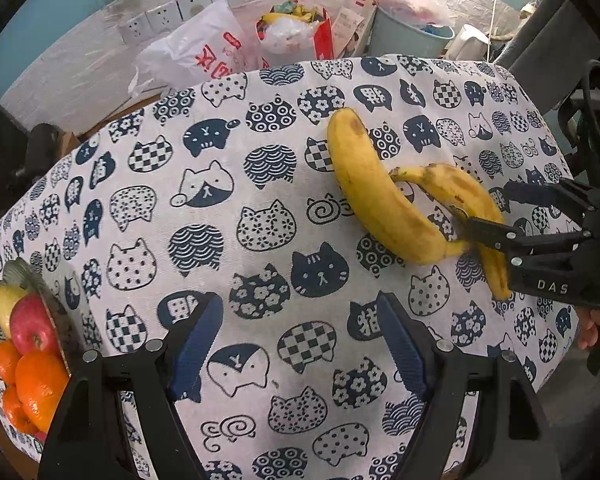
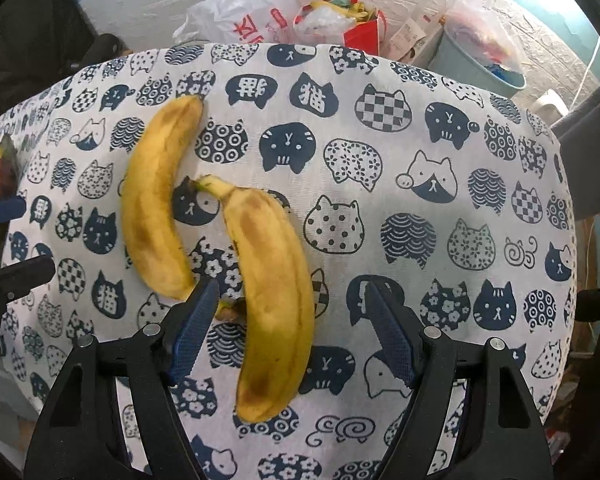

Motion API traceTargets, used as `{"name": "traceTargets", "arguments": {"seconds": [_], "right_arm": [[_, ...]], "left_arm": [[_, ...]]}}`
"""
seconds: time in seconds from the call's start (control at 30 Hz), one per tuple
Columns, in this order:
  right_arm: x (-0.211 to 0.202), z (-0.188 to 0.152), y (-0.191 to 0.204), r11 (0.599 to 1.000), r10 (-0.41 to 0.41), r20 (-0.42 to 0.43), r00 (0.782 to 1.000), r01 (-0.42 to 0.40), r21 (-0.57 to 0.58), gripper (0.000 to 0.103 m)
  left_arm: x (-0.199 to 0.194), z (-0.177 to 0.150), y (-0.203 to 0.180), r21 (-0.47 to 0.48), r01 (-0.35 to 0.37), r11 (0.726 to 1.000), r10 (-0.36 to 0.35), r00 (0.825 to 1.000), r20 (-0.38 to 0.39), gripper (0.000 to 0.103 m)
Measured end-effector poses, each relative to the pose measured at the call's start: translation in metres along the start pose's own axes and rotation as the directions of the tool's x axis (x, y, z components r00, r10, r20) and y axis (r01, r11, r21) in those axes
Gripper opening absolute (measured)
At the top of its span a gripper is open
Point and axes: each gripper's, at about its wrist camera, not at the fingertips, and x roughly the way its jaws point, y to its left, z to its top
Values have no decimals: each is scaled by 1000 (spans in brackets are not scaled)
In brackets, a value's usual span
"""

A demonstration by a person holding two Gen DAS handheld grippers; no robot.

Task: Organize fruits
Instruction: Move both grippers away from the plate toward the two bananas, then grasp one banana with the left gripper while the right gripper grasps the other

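On a woven cloth [image 2: 380, 200] printed with navy cat heads lie two curved yellow bananas, brown-bruised along their skins. The nearer banana [image 2: 274, 300] sits between the blue ribbed pads of the right gripper [image 2: 288, 332], whose jaws stand wide and press on nothing; the farther banana [image 2: 156, 204] curves beside it, its stem end just behind the left pad. The left gripper [image 1: 300, 340], black-framed with the same textured pads, hangs spread and empty over bare cloth. At the cloth's left edge a shiny bowl [image 1: 40, 284] holds a red apple [image 1: 32, 324] and glossy oranges [image 1: 40, 388].
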Motion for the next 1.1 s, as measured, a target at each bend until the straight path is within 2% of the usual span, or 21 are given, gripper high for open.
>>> {"name": "traceTargets", "arguments": {"seconds": [0.2,0.3,0.37,0.5,0.6,0.87,1.1], "right_arm": [[10,-3,-5,999,33,-5,999,-33,9,67],[10,-2,-5,998,63,1,998,-63,8,55],[11,-1,-3,997,82,-4,997,-82,3,44],[10,1,-1,995,100,1,995,-100,28,37],[10,-1,-4,992,119,4,993,-119,45,36],[-1,-2,-15,994,84,35,996,-86,67,34],[-5,0,-34,996,25,59,998,-30,84,34]], "left_arm": [[12,14,-3,-31,15,999,-15,1000,-11,81],[19,21,-5,-51,30,998,-31,999,-17,81],[23,27,-8,-65,47,997,-49,999,-21,81],[28,37,-15,-79,62,995,-64,998,-23,81],[33,44,-19,-96,70,993,-72,997,-20,85],[44,63,-23,-152,98,984,-102,995,-20,86],[62,73,-38,-142,53,988,-62,996,-60,86]]}}
